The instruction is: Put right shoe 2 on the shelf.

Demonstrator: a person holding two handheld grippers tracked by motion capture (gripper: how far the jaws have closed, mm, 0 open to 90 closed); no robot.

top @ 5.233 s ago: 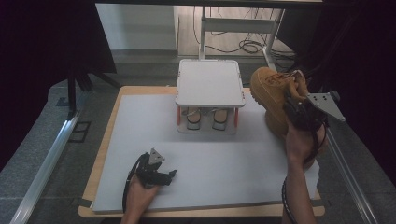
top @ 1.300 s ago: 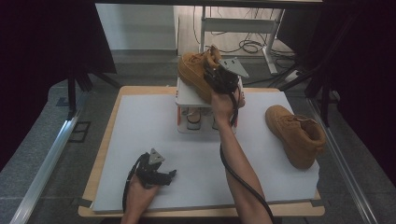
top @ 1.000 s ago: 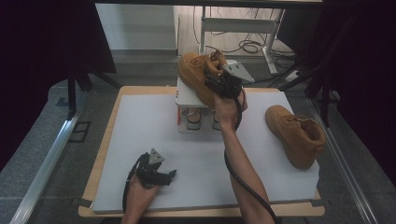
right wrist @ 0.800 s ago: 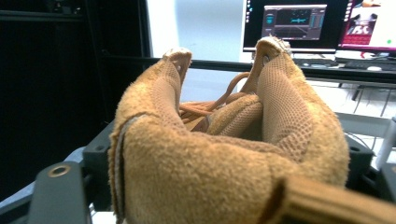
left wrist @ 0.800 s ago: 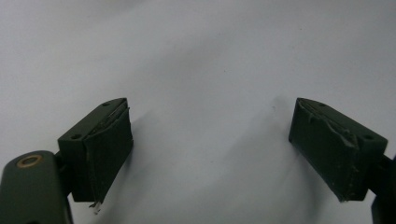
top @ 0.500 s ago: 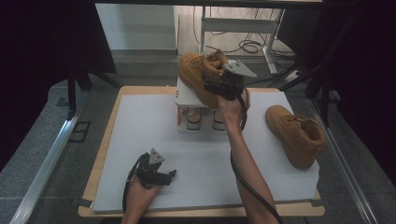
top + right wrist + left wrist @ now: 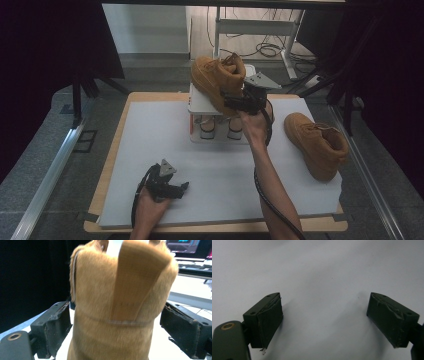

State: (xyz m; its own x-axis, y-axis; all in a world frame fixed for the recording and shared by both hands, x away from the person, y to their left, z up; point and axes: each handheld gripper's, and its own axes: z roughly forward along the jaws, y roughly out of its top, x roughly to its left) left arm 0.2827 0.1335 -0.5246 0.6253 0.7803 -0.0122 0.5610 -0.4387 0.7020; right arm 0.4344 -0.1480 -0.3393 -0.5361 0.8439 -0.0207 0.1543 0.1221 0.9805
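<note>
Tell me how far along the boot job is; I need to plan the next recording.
Done: one tan boot sits on top of the white stand. In hand: the right gripper has just been opening, its jaws standing clear on either side of that boot's heel. Left: the second boot lies on the white mat; the left gripper rests open on it.

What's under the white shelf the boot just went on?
Under the white shelf, two light shoes stand side by side, toes toward the camera. The tan boot rests on top, the right claw open around its heel. The shelf top hides everything behind the shoes.
</note>
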